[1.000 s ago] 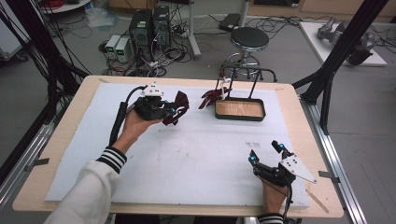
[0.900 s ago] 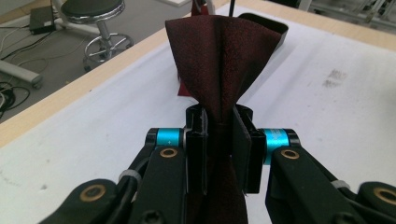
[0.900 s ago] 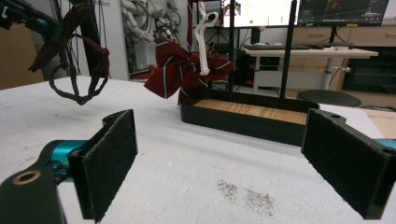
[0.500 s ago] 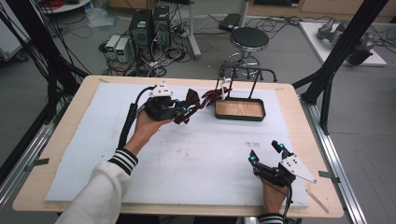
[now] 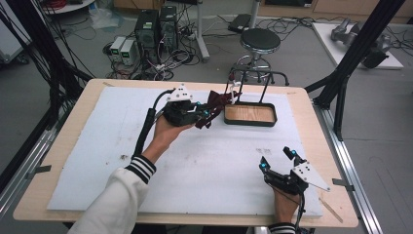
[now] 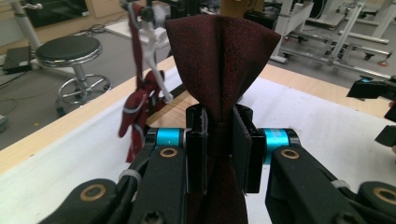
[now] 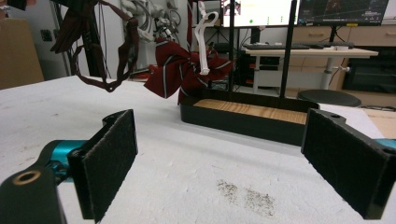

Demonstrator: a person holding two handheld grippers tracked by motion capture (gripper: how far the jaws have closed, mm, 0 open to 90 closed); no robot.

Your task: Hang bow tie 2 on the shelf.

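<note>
Over on the left, the left gripper (image 5: 203,115) is clamped on a dark red bow tie (image 6: 219,51), the cloth fanning out just past its pads. Ahead of it stands a black rack on a wooden-floored tray (image 5: 250,114), where a striped bow tie (image 7: 184,67) already hangs from a white hook (image 7: 203,42). Best, I think, to approach slowly and keep the strap from snagging. Further right, the right gripper (image 5: 277,160) rests wide apart, holding nothing.

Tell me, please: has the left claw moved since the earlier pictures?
Yes. The left claw, shut on the dark red bow tie, has moved rightward in the high view, closer to the black stand tray.
</note>
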